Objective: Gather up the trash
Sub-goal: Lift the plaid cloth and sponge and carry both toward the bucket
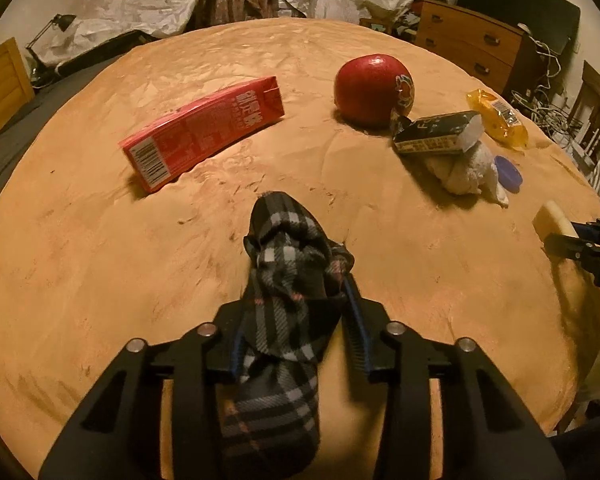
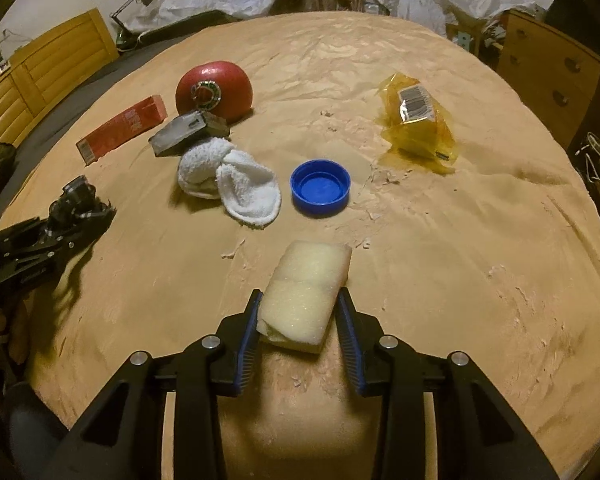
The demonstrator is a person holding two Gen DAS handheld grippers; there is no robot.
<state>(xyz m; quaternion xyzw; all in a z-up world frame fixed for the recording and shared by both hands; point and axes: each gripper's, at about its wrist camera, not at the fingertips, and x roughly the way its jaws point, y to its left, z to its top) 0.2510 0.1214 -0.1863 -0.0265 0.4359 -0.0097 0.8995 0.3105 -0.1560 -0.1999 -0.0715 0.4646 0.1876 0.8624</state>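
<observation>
My left gripper (image 1: 296,292) is shut on a dark plaid sock (image 1: 288,280) that hangs through its fingers above the table; it also shows at the left of the right wrist view (image 2: 80,204). My right gripper (image 2: 300,300) is shut on a pale yellow sponge (image 2: 306,292), held just above the table; it shows at the right edge of the left wrist view (image 1: 556,224). On the table lie a red carton (image 1: 204,132), a dark small carton (image 1: 436,132), a yellow wrapper (image 2: 416,120), a blue bottle cap (image 2: 320,192) and a white sock (image 2: 232,184).
A red apple (image 1: 370,88) stands behind the dark carton. The round table (image 2: 460,260) has a wrinkled tan cover. A wooden dresser (image 1: 472,44) and cables stand at the right, crumpled plastic sheets at the back, a wooden panel (image 2: 40,84) at the left.
</observation>
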